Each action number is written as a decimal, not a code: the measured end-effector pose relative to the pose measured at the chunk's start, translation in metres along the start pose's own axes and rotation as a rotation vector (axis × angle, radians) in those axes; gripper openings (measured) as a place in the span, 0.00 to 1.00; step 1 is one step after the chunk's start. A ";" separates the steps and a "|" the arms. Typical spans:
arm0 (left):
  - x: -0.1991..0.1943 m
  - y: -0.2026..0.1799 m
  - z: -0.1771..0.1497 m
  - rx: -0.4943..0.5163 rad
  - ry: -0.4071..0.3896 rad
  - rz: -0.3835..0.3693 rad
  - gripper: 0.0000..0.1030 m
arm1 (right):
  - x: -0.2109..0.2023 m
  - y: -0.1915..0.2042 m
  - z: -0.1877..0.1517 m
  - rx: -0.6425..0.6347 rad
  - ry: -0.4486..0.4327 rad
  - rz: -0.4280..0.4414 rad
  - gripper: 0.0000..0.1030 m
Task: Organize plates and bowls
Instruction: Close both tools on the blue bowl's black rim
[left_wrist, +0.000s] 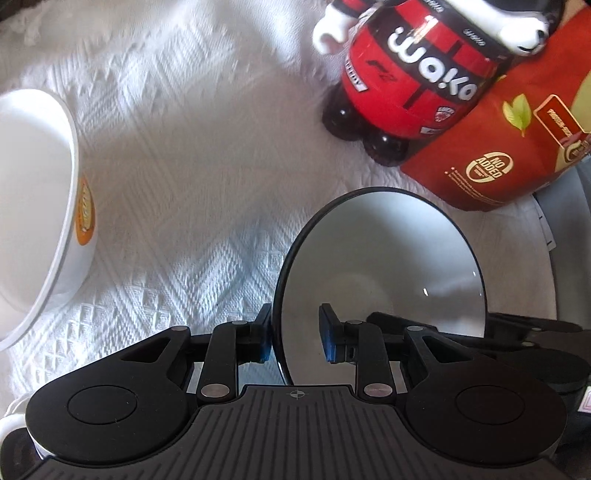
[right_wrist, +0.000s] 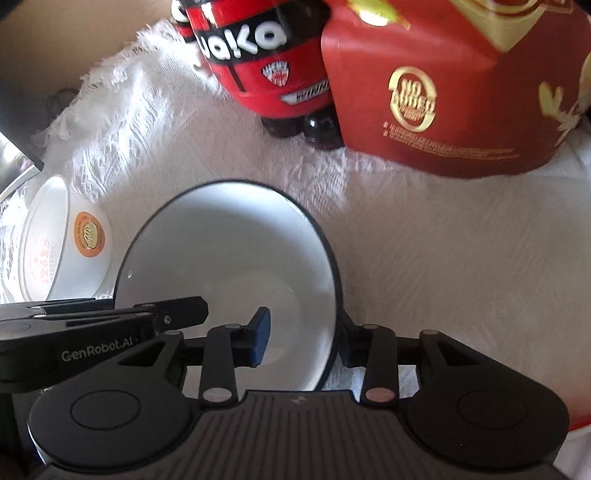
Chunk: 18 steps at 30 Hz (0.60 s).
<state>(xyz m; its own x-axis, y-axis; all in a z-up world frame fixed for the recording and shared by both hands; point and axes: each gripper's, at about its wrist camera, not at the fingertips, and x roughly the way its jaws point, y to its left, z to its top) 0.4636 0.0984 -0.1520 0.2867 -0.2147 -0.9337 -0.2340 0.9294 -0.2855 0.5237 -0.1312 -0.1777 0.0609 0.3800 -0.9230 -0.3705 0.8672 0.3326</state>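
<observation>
the black-rimmed white bowl (right_wrist: 229, 266) sits on the white woven cloth (right_wrist: 424, 258) over the worktop, mouth opening upward, round with no long axis. the left hand-held gripper (left_wrist: 297, 338) straddles its left rim, one finger outside and one inside, pads not clearly pressing. the right hand-held gripper (right_wrist: 303, 339) straddles the right rim likewise. a white bowl with an orange label (right_wrist: 70, 240) stands to the left, apart. a red bottle (right_wrist: 269, 66) and red carton (right_wrist: 443, 92) stand behind.

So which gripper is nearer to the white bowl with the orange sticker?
Left. The left gripper straddles the black-rimmed bowl's rim on the side facing the sticker bowl; the right gripper straddles the opposite rim, farther away.
</observation>
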 end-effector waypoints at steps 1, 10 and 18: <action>0.002 0.002 0.001 -0.011 0.009 -0.010 0.26 | 0.003 0.001 0.000 0.003 0.012 0.004 0.41; -0.001 0.014 0.000 -0.047 -0.022 -0.029 0.26 | 0.009 0.007 0.008 -0.022 -0.006 -0.001 0.40; 0.006 0.016 0.007 -0.051 0.005 -0.045 0.27 | 0.013 0.008 0.017 -0.026 -0.005 0.003 0.39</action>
<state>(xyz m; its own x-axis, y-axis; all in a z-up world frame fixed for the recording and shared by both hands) 0.4680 0.1137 -0.1609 0.2932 -0.2577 -0.9207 -0.2684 0.9020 -0.3380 0.5371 -0.1144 -0.1835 0.0647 0.3845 -0.9209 -0.3944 0.8575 0.3303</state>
